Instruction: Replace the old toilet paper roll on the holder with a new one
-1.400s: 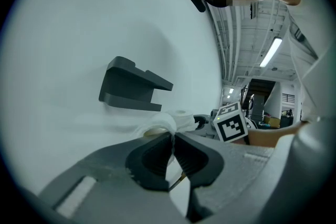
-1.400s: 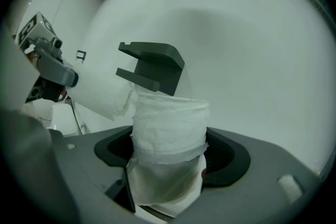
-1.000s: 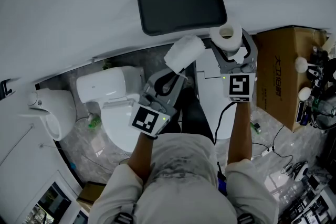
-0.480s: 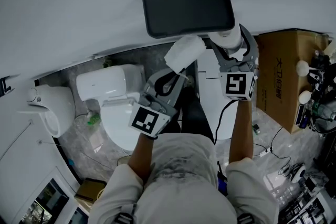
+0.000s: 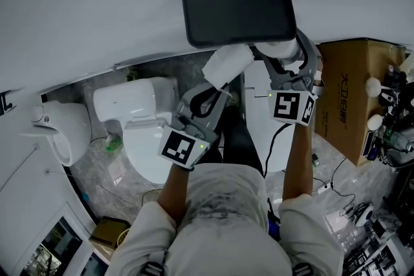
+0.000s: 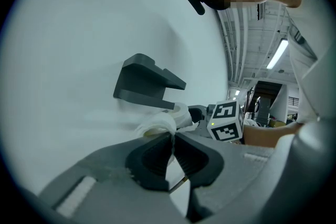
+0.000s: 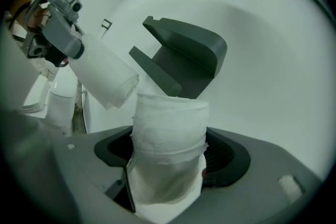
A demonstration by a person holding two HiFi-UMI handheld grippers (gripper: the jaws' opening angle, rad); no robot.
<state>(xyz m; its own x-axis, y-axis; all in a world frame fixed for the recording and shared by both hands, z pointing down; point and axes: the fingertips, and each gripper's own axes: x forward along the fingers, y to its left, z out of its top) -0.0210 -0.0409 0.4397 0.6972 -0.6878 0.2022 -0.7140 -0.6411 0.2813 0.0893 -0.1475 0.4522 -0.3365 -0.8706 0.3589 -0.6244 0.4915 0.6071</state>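
Note:
A dark grey holder (image 5: pixel 236 15) is fixed to the white wall and also shows in the left gripper view (image 6: pixel 147 84) and the right gripper view (image 7: pixel 184 63). My right gripper (image 5: pixel 286 61) is shut on a full white toilet paper roll (image 5: pixel 279 48), which it holds just under the holder's right end. That roll (image 7: pixel 168 139) stands between wide-set jaws of the right gripper (image 7: pixel 168 168). My left gripper (image 5: pixel 210 92) is shut on the wall of a second white roll (image 5: pixel 228 64), left of and below the holder. The left gripper (image 6: pixel 172 136) pinches that roll's paper edge (image 6: pixel 157 124).
A white toilet (image 5: pixel 142 132) stands on the grey floor at lower left, with a white fixture (image 5: pixel 61 132) further left. A cardboard box (image 5: pixel 352 87) sits at right beside cables and clutter. A white cabinet (image 5: pixel 272 116) is under my right arm.
My right gripper has carried its roll in under the holder's right end and turned it, so the roll's core hole no longer faces up. The left gripper and its roll stayed put.

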